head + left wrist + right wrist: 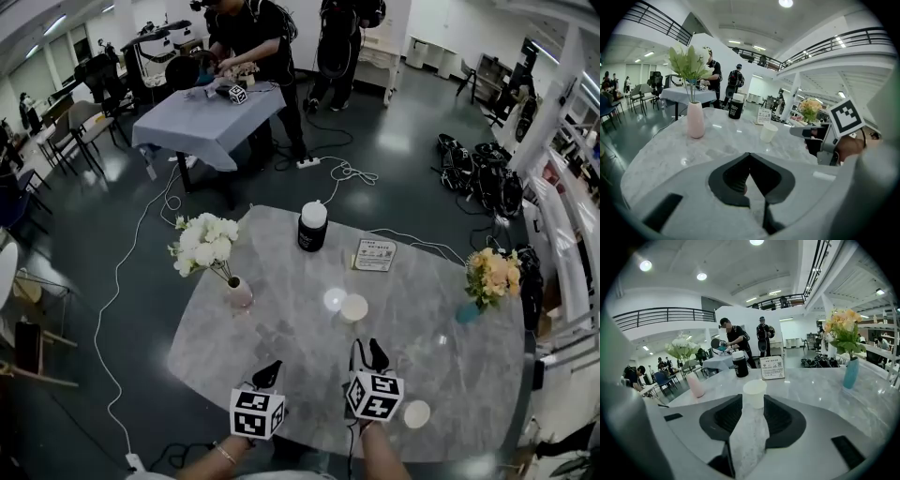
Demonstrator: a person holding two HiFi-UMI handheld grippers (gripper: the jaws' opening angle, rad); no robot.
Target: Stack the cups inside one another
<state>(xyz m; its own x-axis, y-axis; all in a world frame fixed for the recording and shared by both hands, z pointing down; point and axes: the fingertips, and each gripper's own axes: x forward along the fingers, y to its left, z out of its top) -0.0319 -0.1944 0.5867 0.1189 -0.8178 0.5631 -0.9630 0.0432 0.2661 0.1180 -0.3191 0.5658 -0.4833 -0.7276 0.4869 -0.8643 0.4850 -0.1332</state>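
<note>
Cup (pixel 353 307) between sign (pixel 375 254) and right gripper (pixel 367 352); seemingly another cup (pixel 416 413) rightward

jar (pixel 312 226) behind cup (pixel 353 307), vase (pixel 239 292) to left

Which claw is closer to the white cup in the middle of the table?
The right claw. The cup stands just ahead of it, in line with the gap between its open jaws. The left claw, shut, is farther back, off to the cup's left.
</note>
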